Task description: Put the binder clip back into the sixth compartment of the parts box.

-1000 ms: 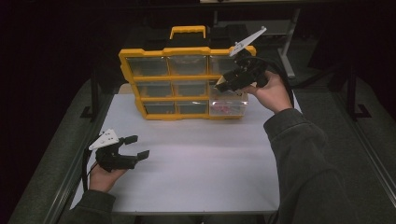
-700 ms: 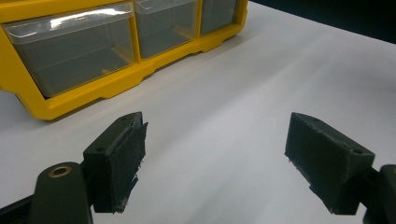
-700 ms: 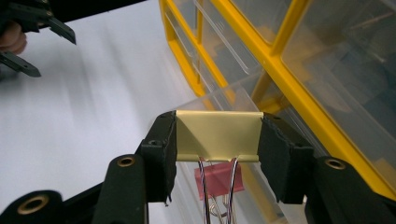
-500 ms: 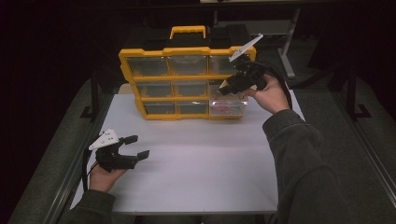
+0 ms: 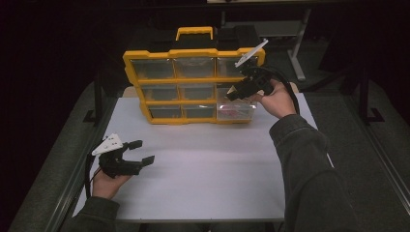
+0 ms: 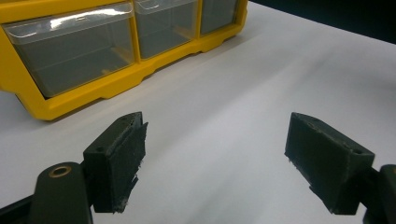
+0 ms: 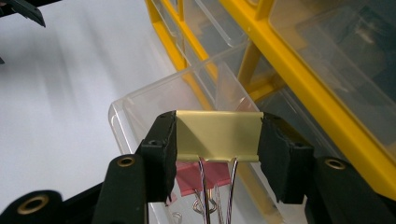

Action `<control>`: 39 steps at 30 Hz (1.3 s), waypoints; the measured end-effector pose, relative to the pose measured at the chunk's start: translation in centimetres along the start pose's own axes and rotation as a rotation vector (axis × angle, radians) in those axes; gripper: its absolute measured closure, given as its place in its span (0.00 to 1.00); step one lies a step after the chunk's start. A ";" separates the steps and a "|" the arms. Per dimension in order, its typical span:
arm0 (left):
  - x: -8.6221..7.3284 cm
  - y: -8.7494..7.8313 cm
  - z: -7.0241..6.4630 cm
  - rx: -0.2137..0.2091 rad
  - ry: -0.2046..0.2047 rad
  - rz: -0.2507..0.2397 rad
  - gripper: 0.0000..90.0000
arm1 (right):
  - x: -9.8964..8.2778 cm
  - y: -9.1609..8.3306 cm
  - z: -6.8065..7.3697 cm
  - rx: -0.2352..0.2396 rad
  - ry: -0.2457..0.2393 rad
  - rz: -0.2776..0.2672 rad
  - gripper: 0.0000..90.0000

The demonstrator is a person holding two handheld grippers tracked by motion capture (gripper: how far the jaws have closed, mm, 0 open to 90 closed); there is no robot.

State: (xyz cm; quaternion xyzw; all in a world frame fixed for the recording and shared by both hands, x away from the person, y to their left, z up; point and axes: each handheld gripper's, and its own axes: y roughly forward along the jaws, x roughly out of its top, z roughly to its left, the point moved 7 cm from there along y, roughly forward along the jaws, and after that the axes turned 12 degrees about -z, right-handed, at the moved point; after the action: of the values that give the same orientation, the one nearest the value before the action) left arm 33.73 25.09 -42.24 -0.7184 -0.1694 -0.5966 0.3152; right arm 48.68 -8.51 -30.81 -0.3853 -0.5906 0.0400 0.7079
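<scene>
The right gripper (image 7: 217, 140) clamps a pale yellow binder clip (image 7: 218, 136) between its 2 jaws, wire handles hanging down; just below it a clear drawer (image 7: 140, 107) juts open from the yellow organizer (image 5: 193, 53), a pink clip (image 7: 205, 176) inside; the left gripper (image 6: 215, 154) rests wide open and empty on the white table (image 5: 208, 164), the organizer ahead of it.
</scene>
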 end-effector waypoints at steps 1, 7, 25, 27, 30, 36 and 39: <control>0.0 0.0 0.0 0.000 0.000 0.001 0.22 | -0.1 0.1 0.0 0.001 0.002 0.002 0.54; 0.0 0.0 0.0 0.000 -0.002 -0.006 0.22 | -0.8 0.7 -0.1 0.017 0.027 0.026 0.52; -0.1 0.0 0.1 0.000 -0.005 0.002 0.22 | 0.0 -1.0 0.6 0.037 0.058 -0.044 0.57; -0.1 -0.1 0.1 -0.001 0.007 0.006 0.22 | 0.2 -1.3 0.9 0.053 0.060 -0.054 0.59; 0.0 -0.1 0.2 0.001 -0.001 0.001 0.22 | 0.4 -1.4 1.0 0.066 0.026 -0.066 0.62; 0.0 -0.2 0.4 0.006 -0.006 -0.006 0.22 | 0.6 -1.6 1.8 0.096 0.023 -0.075 0.69; 0.0 -0.1 0.3 0.006 -0.005 -0.003 0.22 | 0.6 -1.7 2.1 0.112 0.022 -0.070 0.72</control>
State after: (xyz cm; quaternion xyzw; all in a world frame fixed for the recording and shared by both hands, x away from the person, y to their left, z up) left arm 33.90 25.41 -42.28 -0.7184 -0.1731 -0.5949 0.3162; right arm 46.32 -8.33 -29.28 -0.3245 -0.5927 0.0438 0.7359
